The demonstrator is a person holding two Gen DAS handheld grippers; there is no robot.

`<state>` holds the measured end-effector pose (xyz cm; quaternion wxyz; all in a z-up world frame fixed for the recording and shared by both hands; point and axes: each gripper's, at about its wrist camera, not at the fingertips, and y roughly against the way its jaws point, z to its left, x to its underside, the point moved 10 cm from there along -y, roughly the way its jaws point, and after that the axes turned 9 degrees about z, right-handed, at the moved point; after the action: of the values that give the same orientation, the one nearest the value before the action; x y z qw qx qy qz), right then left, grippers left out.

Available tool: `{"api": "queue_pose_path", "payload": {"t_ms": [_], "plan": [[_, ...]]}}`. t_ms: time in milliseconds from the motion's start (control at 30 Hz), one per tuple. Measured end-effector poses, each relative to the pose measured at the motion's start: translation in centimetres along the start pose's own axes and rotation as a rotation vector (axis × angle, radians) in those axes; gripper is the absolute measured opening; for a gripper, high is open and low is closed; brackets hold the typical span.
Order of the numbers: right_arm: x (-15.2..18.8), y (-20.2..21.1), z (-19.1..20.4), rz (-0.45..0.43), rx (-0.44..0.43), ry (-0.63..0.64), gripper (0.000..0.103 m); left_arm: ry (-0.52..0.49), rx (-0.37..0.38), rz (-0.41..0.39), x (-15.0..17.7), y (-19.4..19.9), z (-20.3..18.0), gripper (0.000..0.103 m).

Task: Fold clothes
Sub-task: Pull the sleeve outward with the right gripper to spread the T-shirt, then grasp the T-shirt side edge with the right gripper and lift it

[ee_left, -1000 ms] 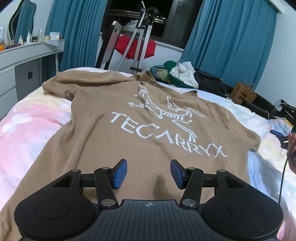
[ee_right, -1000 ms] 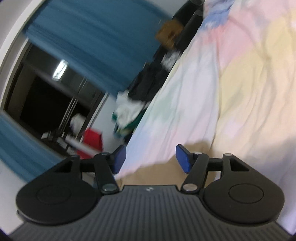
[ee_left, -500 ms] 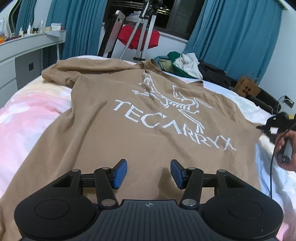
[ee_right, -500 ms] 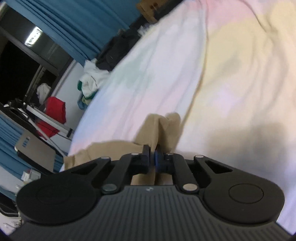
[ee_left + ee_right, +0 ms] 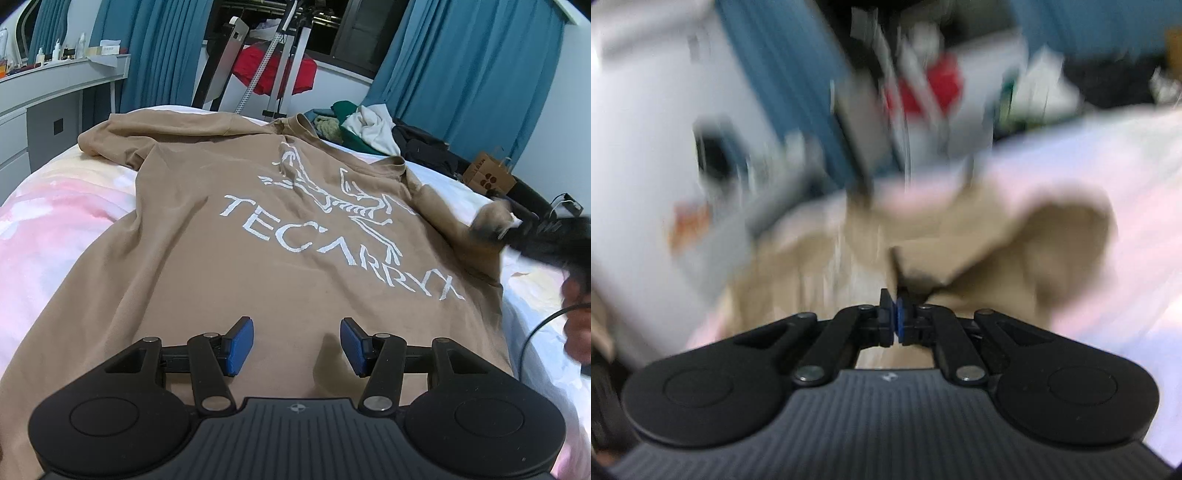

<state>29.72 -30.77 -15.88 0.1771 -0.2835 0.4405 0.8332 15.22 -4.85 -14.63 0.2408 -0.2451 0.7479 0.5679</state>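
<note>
T-shirt (image 5: 288, 258), tan with white lettering and a white skeleton-like print, lies spread flat on the bed (image 5: 74, 221), which has a pastel sheet of pink, yellow and white. Its collar points to the far side, one sleeve lies stretched out at the far left, and its hem comes up to the near edge of the left wrist view.

Left tongs (image 5: 297, 345) hang just above the near part of the shirt with their blue pads standing apart; nothing is between them and they do not touch the cloth.

Right tongs (image 5: 897, 320) are closed together on a pinch of the tan fabric, a fold of which bunches up just beyond the pads in the right wrist view. That view is heavily blurred. In the left wrist view the right tongs show as a dark smear at the right edge, with the shirt's right sleeve (image 5: 487, 225) lifted off the sheet and drawn up toward them. A hand (image 5: 576, 328) and a black cable appear at the right edge below that.

Beyond the bed hang teal curtains (image 5: 461, 74); a heap of clothes (image 5: 369, 129) lies at the far right, a metal stand with a red item (image 5: 277, 70) is at the far centre, and a white dresser (image 5: 44, 96) is on the left.
</note>
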Motion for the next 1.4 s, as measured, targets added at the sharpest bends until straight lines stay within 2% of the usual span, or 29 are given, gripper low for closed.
{"api": "queue_pose_path", "payload": {"t_ms": [67,133,200,267,333,400,467,500,567,667,700,733,767,800,833,900,1000,1067,1100,1200,1300,1400], "plan": [[1.3,-1.7,-0.1,0.111,0.032,-0.055,0.007,0.006,0.003,0.001,0.0,0.2,0.0,0.054],[1.7,-2.0,-0.9,0.14,0.043,-0.165,0.008,0.013,0.007,0.003,0.1,0.3,0.0,0.054],[1.3,-0.7,-1.4,0.104,-0.01,-0.237,0.011,0.02,0.013,0.01,0.2,0.4,0.1,0.054],[0.4,1.4,-1.2,0.018,-0.069,-0.271,0.018,0.029,0.019,0.018,0.3,0.4,0.2,0.054],[-0.9,4.1,-1.8,-0.108,-0.122,-0.316,0.048,0.035,0.022,0.022,0.3,0.3,0.2,0.054],[-1.8,6.5,-3.3,-0.235,-0.146,-0.386,0.066,0.041,0.024,0.023,0.3,0.2,0.2,0.054],[-2.2,7.5,-5.4,-0.326,-0.068,-0.45,0.069,0.044,0.024,0.024,0.2,0.2,0.2,0.054],[-2.3,7.5,-6.4,-0.341,-0.007,-0.469,0.069,0.042,0.022,0.024,0.2,0.2,0.2,0.054],[-2.4,6.3,-7.5,-0.31,0.112,-0.458,0.069,0.038,0.019,0.024,0.3,0.1,0.1,0.054],[-3.0,3.8,-7.6,-0.28,0.203,-0.365,0.069,0.029,0.013,0.027,0.4,0.0,0.1,0.054],[-3.1,2.6,-7.5,-0.253,0.254,-0.327,0.067,0.027,0.013,0.027,0.4,0.0,0.1,0.054],[-3.1,1.7,-7.9,-0.228,0.305,-0.31,0.061,0.025,0.012,0.027,0.4,0.0,0.2,0.054],[-3.0,0.9,-8.4,-0.206,0.352,-0.304,0.052,0.024,0.012,0.026,0.4,0.0,0.2,0.054],[-2.9,0.1,-9.0,-0.183,0.4,-0.298,0.02,0.023,0.012,0.026,0.4,0.0,0.2,0.054],[-3.1,0.1,-9.6,-0.199,0.414,-0.319,0.007,0.024,0.012,0.027,0.5,0.0,0.2,0.054],[-4.0,1.1,-11.1,-0.273,0.405,-0.393,0.005,0.024,0.012,0.027,0.5,0.0,0.3,0.054],[-5.5,4.3,-13.1,-0.427,0.441,-0.397,0.005,0.017,0.013,0.026,0.4,-0.2,0.2,0.054],[-6.1,7.1,-14.8,-0.559,0.411,-0.421,0.005,0.013,0.014,0.025,0.4,-0.2,0.1,0.054],[-6.1,7.9,-16.1,-0.597,0.409,-0.448,0.006,0.011,0.015,0.024,0.3,-0.3,0.1,0.054],[-4.0,8.2,-21.2,-0.607,0.437,-0.624,0.008,0.009,0.014,0.024,0.3,-0.4,0.2,0.054],[-0.5,8.7,-25.4,-0.595,0.471,-0.811,0.009,0.006,0.011,0.022,0.2,-0.4,0.3,0.054],[0.8,9.2,-26.3,-0.558,0.459,-0.871,0.009,0.001,0.009,0.019,0.2,-0.4,0.3,0.054]]}}
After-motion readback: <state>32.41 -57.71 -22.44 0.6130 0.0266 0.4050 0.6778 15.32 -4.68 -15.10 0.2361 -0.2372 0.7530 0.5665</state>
